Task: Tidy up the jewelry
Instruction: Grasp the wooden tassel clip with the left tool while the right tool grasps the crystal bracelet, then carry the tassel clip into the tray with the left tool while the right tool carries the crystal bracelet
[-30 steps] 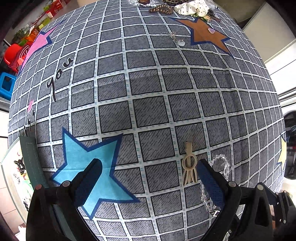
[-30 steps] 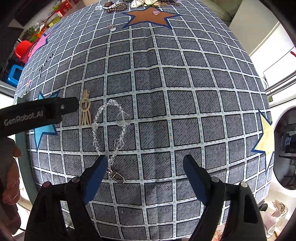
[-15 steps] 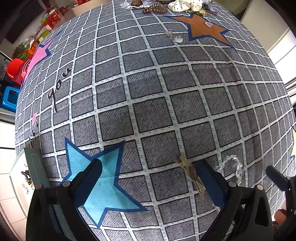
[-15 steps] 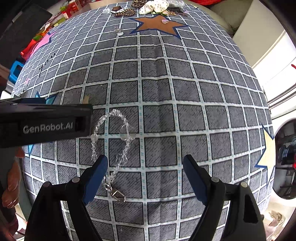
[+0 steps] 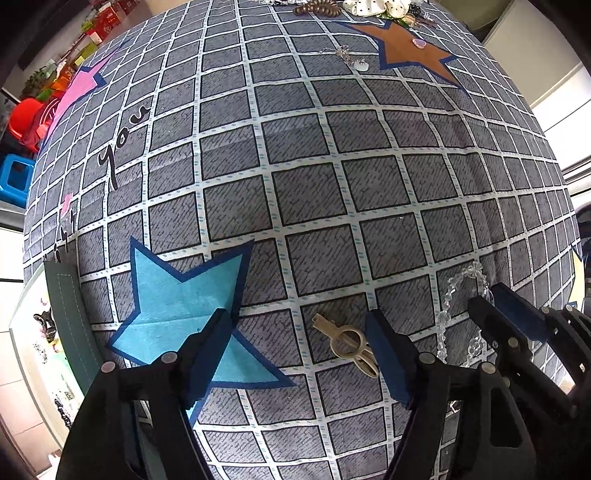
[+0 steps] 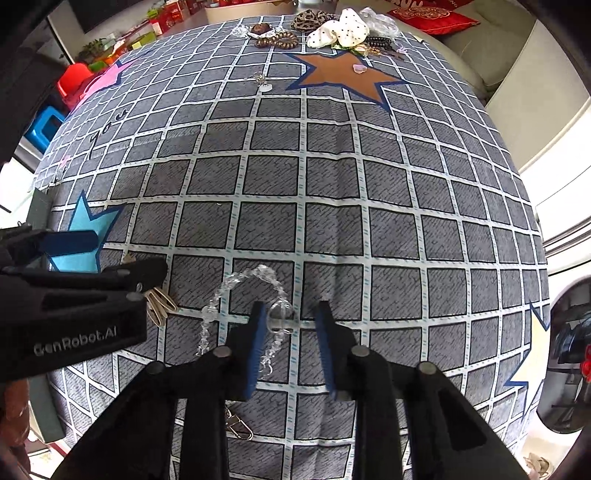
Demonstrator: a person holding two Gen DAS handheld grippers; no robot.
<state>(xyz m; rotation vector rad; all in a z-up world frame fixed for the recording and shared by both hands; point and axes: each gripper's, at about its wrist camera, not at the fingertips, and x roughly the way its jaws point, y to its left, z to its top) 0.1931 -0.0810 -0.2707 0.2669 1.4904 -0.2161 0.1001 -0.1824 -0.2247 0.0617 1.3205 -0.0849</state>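
Observation:
A beige hair clip point(image 5: 347, 343) lies on the grey checked cloth point(image 5: 295, 184) between the fingers of my left gripper point(image 5: 297, 354), close to the right pad. The jaws are closing, and neither pad presses on the clip. A clear bead bracelet point(image 6: 258, 275) lies to its right, with a metal clasp point(image 6: 238, 428) at its near end. My right gripper point(image 6: 290, 343) points down over the bracelet's right strand, with the large bead point(image 6: 280, 317) between its closing jaws. A gap still shows beside the strand. The two grippers stand side by side.
Scrunchies, a brown coil tie point(image 6: 280, 38) and a white dotted bow point(image 6: 338, 31) are heaped at the cloth's far edge. A small pendant point(image 6: 264, 83) lies near the brown star point(image 6: 343, 75). A grey-green organiser edge point(image 5: 68, 306) borders the cloth's near left corner. Stools stand further left.
The clip went from lying in front of the left gripper's right finger to lying between its fingers, turned at a slant. The right gripper moved left over the bracelet and its jaws narrowed sharply.

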